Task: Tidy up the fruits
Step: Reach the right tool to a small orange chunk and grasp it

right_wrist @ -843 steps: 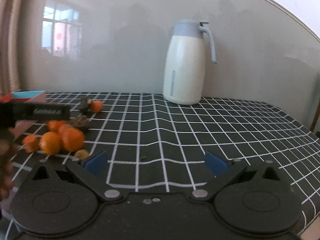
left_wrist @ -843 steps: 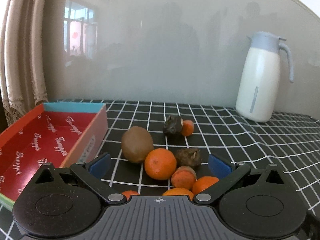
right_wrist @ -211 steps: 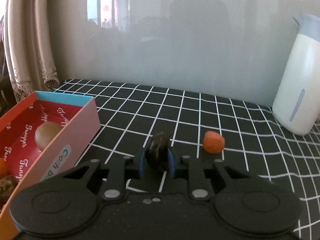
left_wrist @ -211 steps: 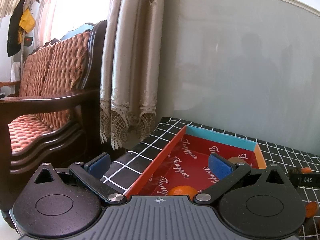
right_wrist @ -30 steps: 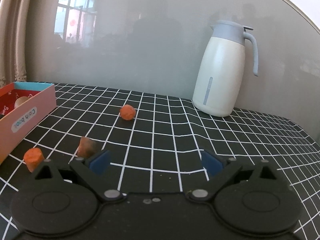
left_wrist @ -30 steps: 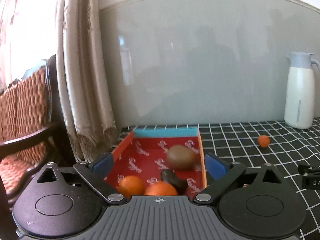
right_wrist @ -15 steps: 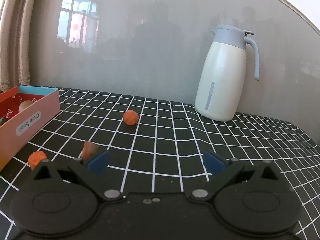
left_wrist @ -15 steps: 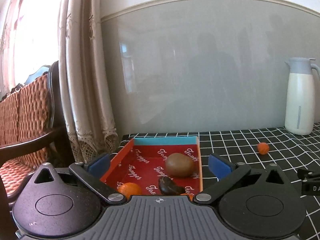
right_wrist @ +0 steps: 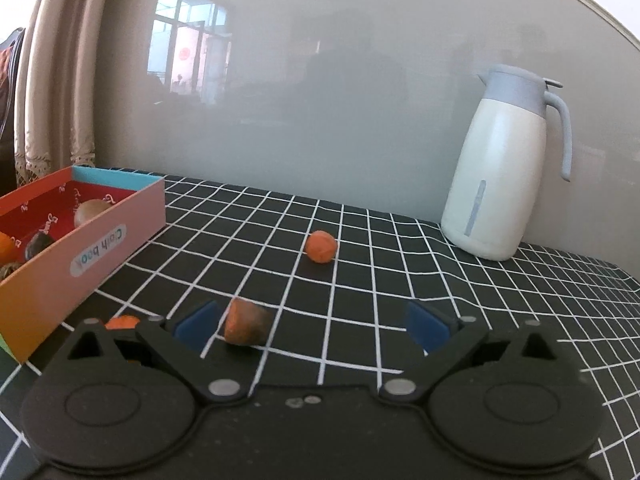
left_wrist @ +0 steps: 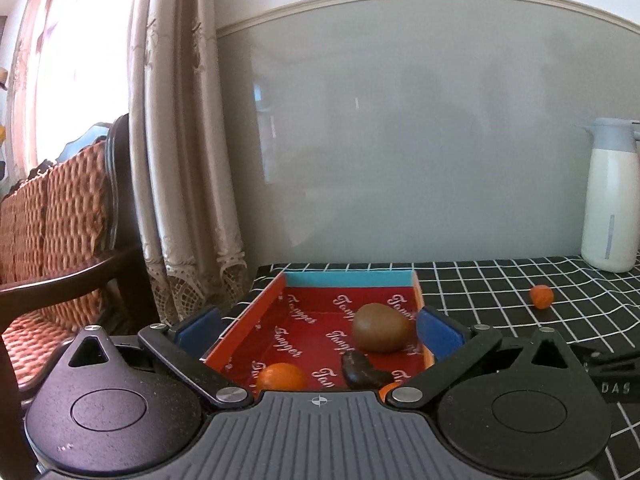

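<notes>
A red box (left_wrist: 316, 320) with a blue far wall holds a brown kiwi (left_wrist: 379, 333), an orange (left_wrist: 281, 377) and a dark fruit (left_wrist: 362, 370). My left gripper (left_wrist: 320, 330) is open and empty, just in front of the box. In the right wrist view the box (right_wrist: 100, 240) is at the left. My right gripper (right_wrist: 312, 326) is open and empty above the table. A brownish-orange fruit (right_wrist: 245, 322) lies between its fingers, near the left one. A small orange fruit (right_wrist: 321, 246) lies farther back and another (right_wrist: 121, 322) sits behind the left finger.
A white and grey thermos jug (right_wrist: 504, 168) stands at the back right by the grey wall. The table has a black checked cloth (right_wrist: 400, 280). A curtain (left_wrist: 180, 160) and a wooden chair (left_wrist: 52, 240) are left of the table.
My right gripper has moved forward and left toward the brownish-orange fruit, which now lies between its fingers. My left gripper has pulled back slightly from the box.
</notes>
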